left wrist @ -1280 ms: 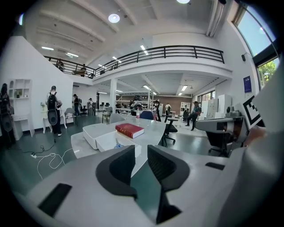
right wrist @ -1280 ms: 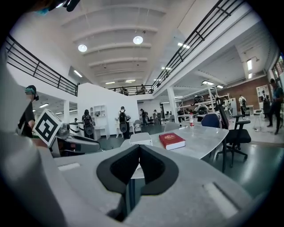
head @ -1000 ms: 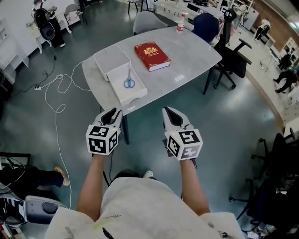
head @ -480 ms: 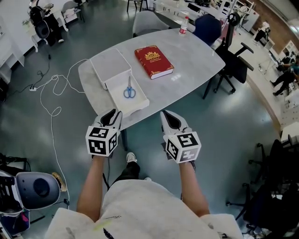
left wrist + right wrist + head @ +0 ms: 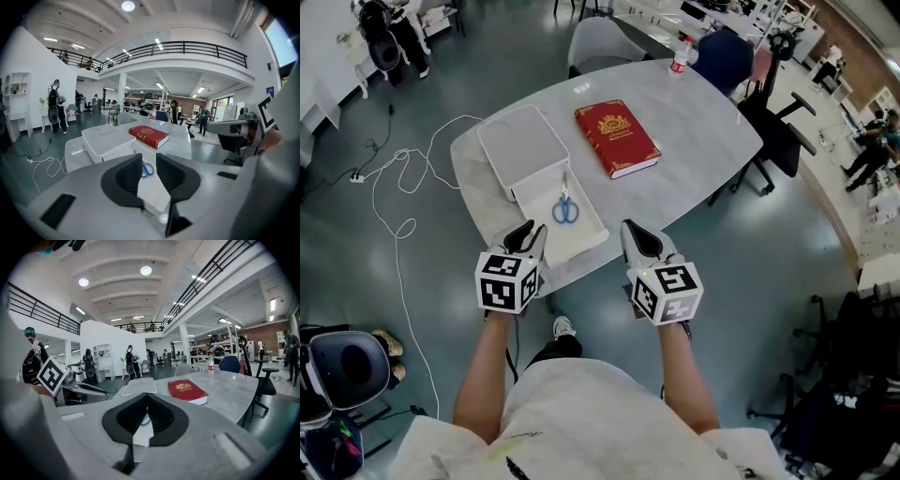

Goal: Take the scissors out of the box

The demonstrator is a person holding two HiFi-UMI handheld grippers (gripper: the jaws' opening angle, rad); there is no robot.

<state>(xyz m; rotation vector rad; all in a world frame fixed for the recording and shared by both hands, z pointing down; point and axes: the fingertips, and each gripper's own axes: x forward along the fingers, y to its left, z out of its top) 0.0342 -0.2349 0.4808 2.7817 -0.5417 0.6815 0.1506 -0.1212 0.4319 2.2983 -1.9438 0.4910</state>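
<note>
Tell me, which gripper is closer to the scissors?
Left. The left gripper is just short of the scissors; the right gripper is farther off to their right.

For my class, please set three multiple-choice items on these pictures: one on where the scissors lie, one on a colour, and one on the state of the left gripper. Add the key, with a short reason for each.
1. Where do the scissors lie?
A) on the floor
B) in the open white box
C) between a gripper's jaws

2. What colour are the scissors' handles?
A) blue
B) yellow
C) black

3. How does the left gripper stand?
A) shut on the scissors
B) shut tight, empty
C) jaws apart, holding nothing

Key:
1 B: the head view shows the scissors lying flat inside the box, left of the red book.
2 A: both handle loops show blue against the white box.
3 C: the left gripper view shows a gap between the jaws with nothing gripped in it; the scissors lie beyond it.
</note>
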